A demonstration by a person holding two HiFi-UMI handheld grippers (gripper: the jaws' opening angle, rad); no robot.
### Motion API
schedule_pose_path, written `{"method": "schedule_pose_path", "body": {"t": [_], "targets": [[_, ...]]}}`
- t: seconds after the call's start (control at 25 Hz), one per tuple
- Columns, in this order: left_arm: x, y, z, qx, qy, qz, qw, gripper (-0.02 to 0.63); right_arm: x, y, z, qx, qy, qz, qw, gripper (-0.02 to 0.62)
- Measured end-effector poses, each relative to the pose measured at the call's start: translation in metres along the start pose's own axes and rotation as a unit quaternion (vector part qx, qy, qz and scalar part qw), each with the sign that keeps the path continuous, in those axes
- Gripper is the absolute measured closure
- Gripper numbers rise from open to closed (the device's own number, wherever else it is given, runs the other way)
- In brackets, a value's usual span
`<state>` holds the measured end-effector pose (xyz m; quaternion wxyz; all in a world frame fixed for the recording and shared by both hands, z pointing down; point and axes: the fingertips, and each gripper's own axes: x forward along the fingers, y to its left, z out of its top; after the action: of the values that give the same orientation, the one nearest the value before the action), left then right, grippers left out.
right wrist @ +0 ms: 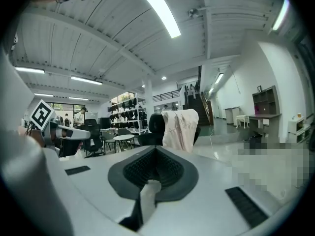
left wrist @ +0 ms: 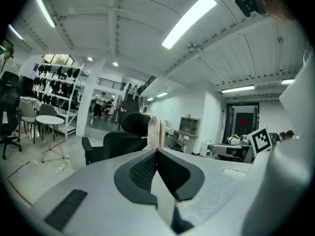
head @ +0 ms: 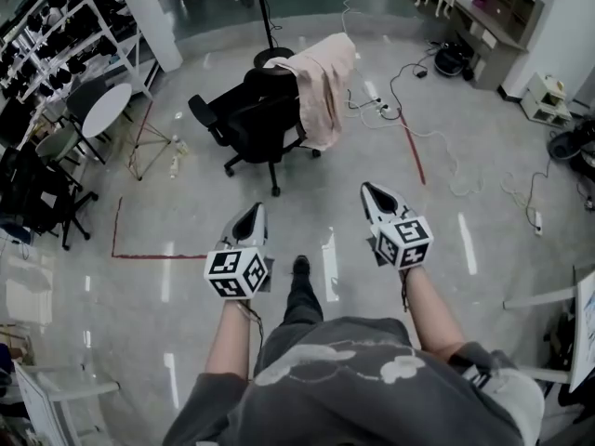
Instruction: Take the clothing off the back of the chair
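A pale pink garment (head: 321, 86) hangs over the back of a black office chair (head: 251, 124) in the middle of the floor, ahead of me. In the left gripper view the garment (left wrist: 156, 132) shows at the chair's right edge; in the right gripper view the garment (right wrist: 180, 129) drapes in front of the chair. My left gripper (head: 249, 219) and right gripper (head: 376, 196) are held out side by side, well short of the chair, both pointing towards it. Both are shut with nothing between the jaws.
A round white table (head: 104, 108) with chairs and a shelf rack (head: 56, 26) stand at the left. Cables and a power strip (head: 390, 111) lie on the floor right of the chair, beside a red tape line (head: 412, 151). A black stand (head: 270, 26) rises behind the chair.
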<state>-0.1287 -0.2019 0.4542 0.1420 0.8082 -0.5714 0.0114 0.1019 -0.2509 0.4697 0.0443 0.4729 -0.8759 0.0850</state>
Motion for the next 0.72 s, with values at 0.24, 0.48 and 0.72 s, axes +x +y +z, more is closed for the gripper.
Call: {"method": "schedule_pose_path", "body": {"t": [0.24, 0.48, 0.72], "targets": [[0.074, 0.041, 0.016, 0.001, -0.002, -0.016, 0.9999, 0.606, 0.072, -0.036, 0.011, 0.025, -0.013, -0.025, 0.999, 0.603], [0.142, 0.08, 0.034, 0.014, 0.022, -0.03, 0.9992, 0.606, 0.147, -0.054, 0.014, 0.038, 0.007, -0.034, 0.999, 0.518], [0.191, 0.112, 0.056, 0.018, 0.025, -0.046, 0.9985, 0.606, 0.207, -0.055, 0.016, 0.039, 0.038, -0.012, 0.998, 0.356]]}}
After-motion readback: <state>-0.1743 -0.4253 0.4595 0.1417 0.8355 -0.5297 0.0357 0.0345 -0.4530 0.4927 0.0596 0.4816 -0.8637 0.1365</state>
